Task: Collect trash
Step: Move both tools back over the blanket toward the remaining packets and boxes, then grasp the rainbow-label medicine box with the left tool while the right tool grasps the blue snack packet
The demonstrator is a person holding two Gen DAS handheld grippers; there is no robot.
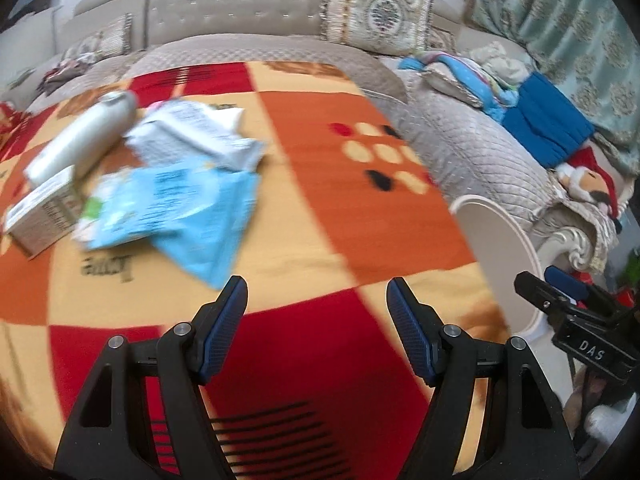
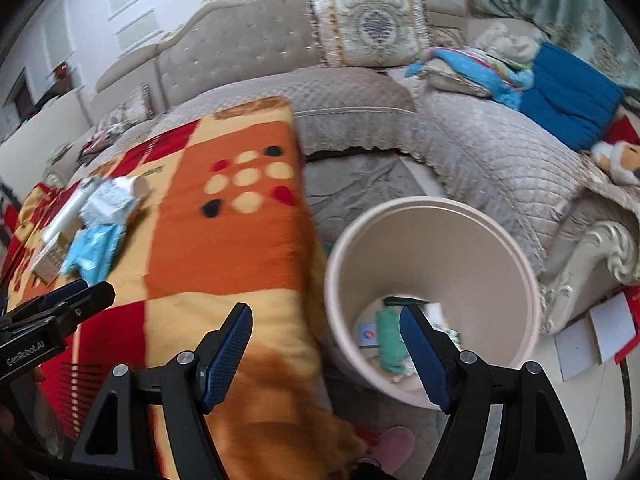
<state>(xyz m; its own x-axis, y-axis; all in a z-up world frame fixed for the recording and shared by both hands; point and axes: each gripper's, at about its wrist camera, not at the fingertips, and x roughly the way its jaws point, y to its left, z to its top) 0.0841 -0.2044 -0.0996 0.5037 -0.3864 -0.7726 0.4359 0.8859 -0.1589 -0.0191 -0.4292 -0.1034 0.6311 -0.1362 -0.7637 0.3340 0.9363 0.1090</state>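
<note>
The landmark here is the cream waste bin (image 2: pixel 432 240), standing on the floor just beside the edge of a surface draped in a red, orange and yellow checked blanket (image 1: pixel 328 168). Inside the bin lie a green crumpled item (image 2: pixel 386 336), a small card or packet and some pale scraps. The right gripper (image 2: pixel 326 354) hangs above the blanket's edge and the near rim of the bin, its blue-padded fingers (image 2: pixel 228 346) spread wide and holding nothing. The left gripper (image 1: pixel 316 328) is over the blanket on the side away from the bin, fingers likewise spread wide and empty. The remaining trash sits in a loose heap on the blanket, well apart from the bin: a light blue wrapper (image 1: pixel 188 216) nearest the left gripper, a white printed wrapper (image 1: pixel 200 132) touching it on the far side, a white bottle (image 1: pixel 80 136) lying on its side, and a small cardboard box (image 1: pixel 40 212) against the bottle's end. A grey quilted sofa (image 2: pixel 460 148) curves behind the bin.
</note>
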